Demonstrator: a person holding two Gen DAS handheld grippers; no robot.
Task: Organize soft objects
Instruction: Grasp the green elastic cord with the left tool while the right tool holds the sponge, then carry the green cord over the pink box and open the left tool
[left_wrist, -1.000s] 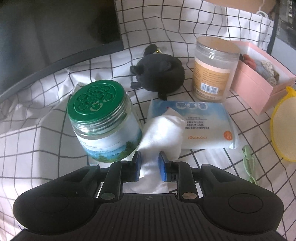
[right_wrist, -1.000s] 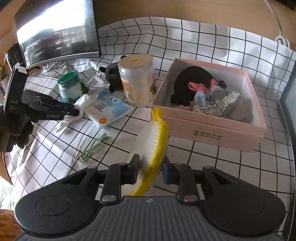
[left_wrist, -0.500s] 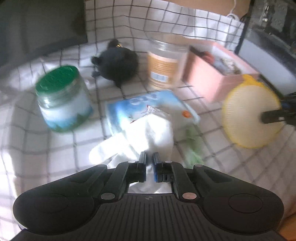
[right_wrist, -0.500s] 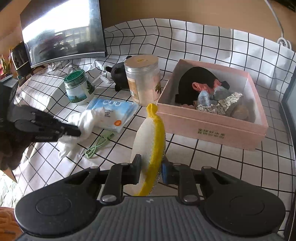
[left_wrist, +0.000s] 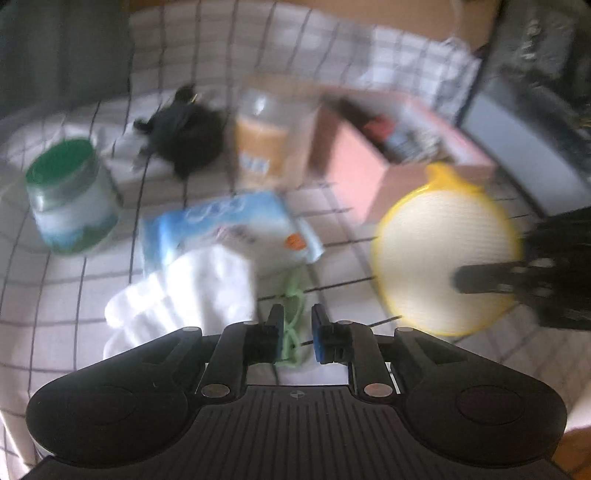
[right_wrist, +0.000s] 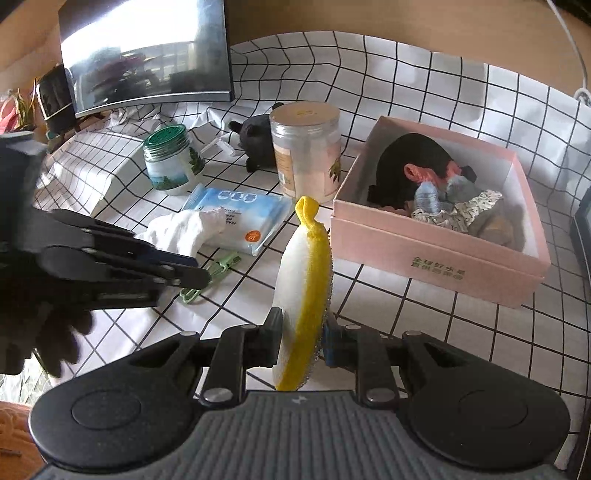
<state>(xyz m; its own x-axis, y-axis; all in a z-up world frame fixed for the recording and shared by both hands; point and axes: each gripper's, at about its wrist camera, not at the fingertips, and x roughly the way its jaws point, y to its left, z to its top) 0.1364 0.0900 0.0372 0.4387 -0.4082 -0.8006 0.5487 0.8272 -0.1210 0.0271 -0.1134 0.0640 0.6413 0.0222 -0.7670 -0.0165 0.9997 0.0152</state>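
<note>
My right gripper (right_wrist: 300, 341) is shut on a round yellow-rimmed white sponge (right_wrist: 304, 291), held upright above the cloth in front of the pink box (right_wrist: 436, 254) of soft items. The sponge also shows in the left wrist view (left_wrist: 443, 254). My left gripper (left_wrist: 297, 334) is open with nothing between its pads, above the green clip (left_wrist: 293, 314). The white glove (left_wrist: 192, 291) lies loose to its left, partly on the blue wipes pack (left_wrist: 229, 225). In the right wrist view the glove (right_wrist: 181, 230) lies beyond the left gripper (right_wrist: 199, 275). A black plush toy (right_wrist: 258, 142) lies behind the jars.
A green-lidded jar (right_wrist: 171, 160) and a tall clear jar (right_wrist: 306, 147) stand on the checked cloth. A monitor (right_wrist: 147, 51) stands at the back left. A dark screen edge (right_wrist: 583, 229) is at the far right, beside the pink box.
My left gripper has let go of the white glove, opened and shifted right over the green clip. The right gripper keeps the sponge, now slightly closer to the left gripper.
</note>
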